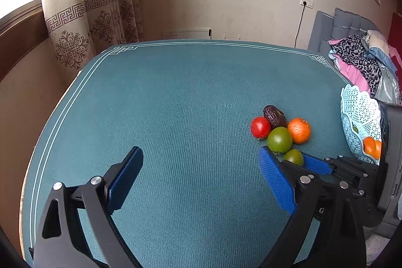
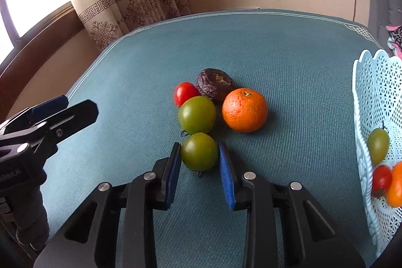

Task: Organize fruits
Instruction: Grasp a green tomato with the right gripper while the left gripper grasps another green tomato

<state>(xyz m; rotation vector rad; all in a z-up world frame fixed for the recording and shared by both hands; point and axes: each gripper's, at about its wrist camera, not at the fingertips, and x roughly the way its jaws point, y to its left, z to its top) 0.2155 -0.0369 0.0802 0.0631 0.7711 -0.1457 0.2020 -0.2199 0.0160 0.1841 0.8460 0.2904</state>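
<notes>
A small green tomato (image 2: 199, 152) lies on the teal tablecloth (image 2: 289, 62), and my right gripper (image 2: 199, 146) is shut on it, a blue pad against each side. Just beyond it sit a larger green tomato (image 2: 197, 114), a red tomato (image 2: 185, 92), a dark wrinkled fruit (image 2: 216, 84) and an orange (image 2: 245, 109), bunched together. In the left wrist view my left gripper (image 1: 201, 152) hovers open over bare cloth, left of that cluster (image 1: 279, 139). The right gripper's fingers (image 1: 314, 165) show there around the small tomato (image 1: 294, 157).
A light blue lattice basket (image 2: 377, 92) stands at the table's right edge with a green tomato (image 2: 378, 146), a red tomato (image 2: 381, 178) and an orange fruit (image 2: 395, 185) inside. Beyond the table are curtains (image 1: 88, 24) and piled clothes (image 1: 364, 59).
</notes>
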